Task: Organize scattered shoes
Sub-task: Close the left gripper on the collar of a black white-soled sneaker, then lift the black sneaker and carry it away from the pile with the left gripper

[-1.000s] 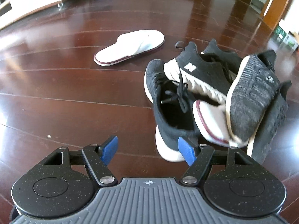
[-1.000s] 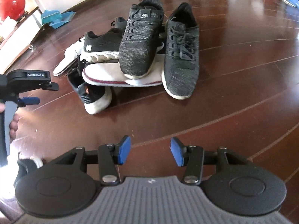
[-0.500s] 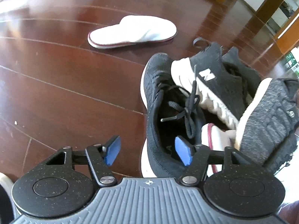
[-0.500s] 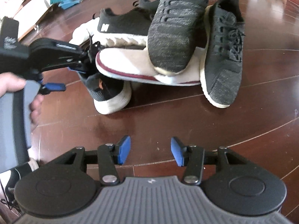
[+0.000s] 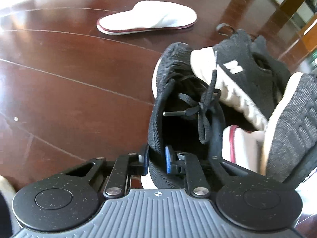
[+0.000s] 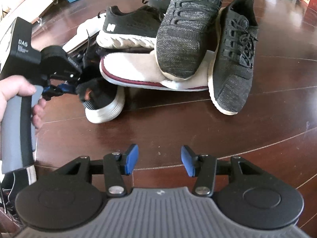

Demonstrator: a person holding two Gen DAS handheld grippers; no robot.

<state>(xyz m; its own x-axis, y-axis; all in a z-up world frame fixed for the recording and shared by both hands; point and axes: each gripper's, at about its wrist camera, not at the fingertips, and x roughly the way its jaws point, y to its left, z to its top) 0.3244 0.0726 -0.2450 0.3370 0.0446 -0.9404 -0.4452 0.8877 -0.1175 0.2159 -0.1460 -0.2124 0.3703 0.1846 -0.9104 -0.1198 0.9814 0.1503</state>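
The left gripper (image 5: 156, 159), spread wide a moment ago, now pinches the black sneaker's (image 5: 178, 91) heel collar (first shoe ready to lift), while the right gripper (image 6: 159, 161) waits wide.

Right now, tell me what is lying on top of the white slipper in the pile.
A grey knit sneaker rests toe-down on the white slipper. The slipper's far end is covered by it and by the second grey sneaker, so anything there is hidden.
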